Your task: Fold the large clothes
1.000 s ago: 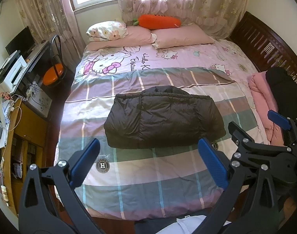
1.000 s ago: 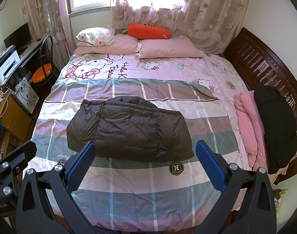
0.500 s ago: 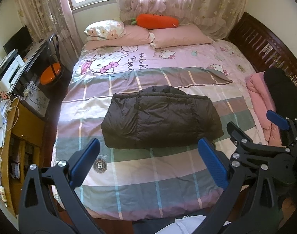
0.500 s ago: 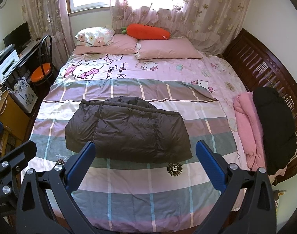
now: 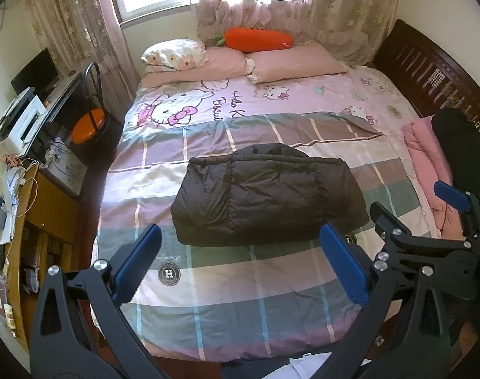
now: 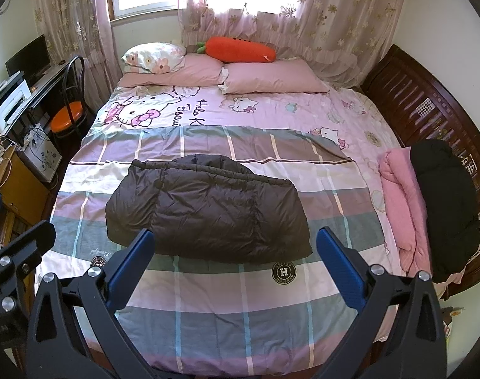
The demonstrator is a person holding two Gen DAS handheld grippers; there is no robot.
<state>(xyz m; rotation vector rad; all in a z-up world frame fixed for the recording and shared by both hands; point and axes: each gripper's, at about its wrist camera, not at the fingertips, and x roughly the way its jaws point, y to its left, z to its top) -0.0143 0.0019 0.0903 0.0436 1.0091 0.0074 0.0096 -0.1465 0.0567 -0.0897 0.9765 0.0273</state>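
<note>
A: While the desk [image 5: 55, 101] and the orange-seated chair [image 5: 88, 120] crowd the left side of the room, the checked blanket [image 5: 240, 284] lies spread flat over the near half of the bed, likely laid there as a clean folding surface.

B: And the dark puffer jacket [image 5: 265, 202] sits in the middle of that blanket, already gathered into a wide, low bundle with its hood at the far edge.

A: It looks folded, or close to it. Its placement at the centre probably keeps either side within reach of a gripper.

B: The left gripper [image 5: 240, 265] hangs above the foot of the bed with its blue pads spread wide apart and nothing between them. The jacket lies just beyond its tips, not touched.

A: The right gripper [image 6: 236, 265] stands the same way, jaws gaping and empty. In its view the jacket's near hem shows between the two fingers, apart from both.

B: Further right, a pink garment [image 6: 400, 202] and a black one [image 6: 441, 205] lie side by side along the bed's edge by the dark wooden frame [image 6: 429, 107], seemingly a pile set aside, done or waiting.

A: So the jacket probably awaits either a final tuck or a carry over to that pile.
</note>
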